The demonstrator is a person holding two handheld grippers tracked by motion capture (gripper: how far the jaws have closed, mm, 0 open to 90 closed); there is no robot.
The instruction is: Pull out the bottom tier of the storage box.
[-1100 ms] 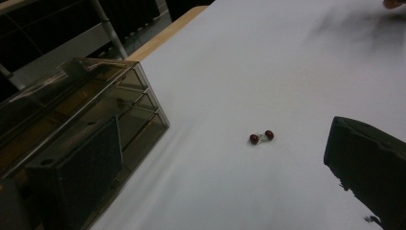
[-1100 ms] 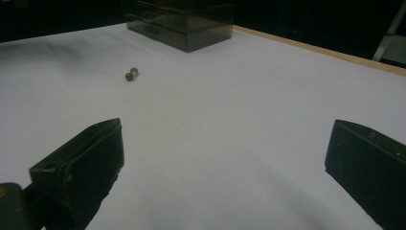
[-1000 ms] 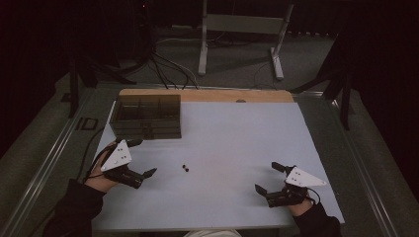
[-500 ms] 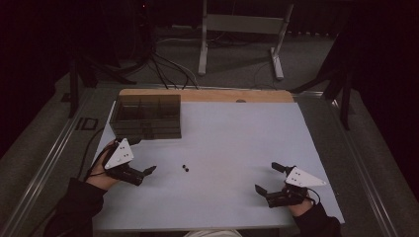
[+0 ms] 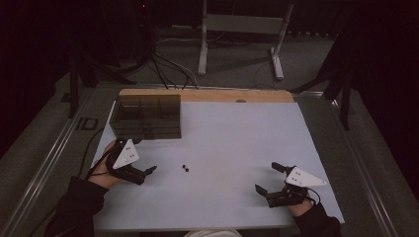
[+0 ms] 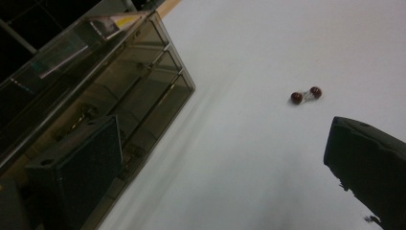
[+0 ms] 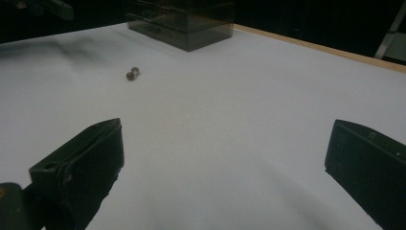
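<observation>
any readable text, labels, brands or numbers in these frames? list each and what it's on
None readable.
Yellow label on the smoky compartment box, at its top edge in the left gripper view: print too blurred to read.
Small mark on the jaw top of the right gripper, in the right gripper view: too small to read.
White table, the two small dark beads and the left gripper: no text visible.

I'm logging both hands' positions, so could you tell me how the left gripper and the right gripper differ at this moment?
The left gripper sits close to the small two-ball piece and just in front of the smoky compartment box; the right gripper sits farther from both, near the table's front right. Both have their jaws spread and hold nothing.
</observation>
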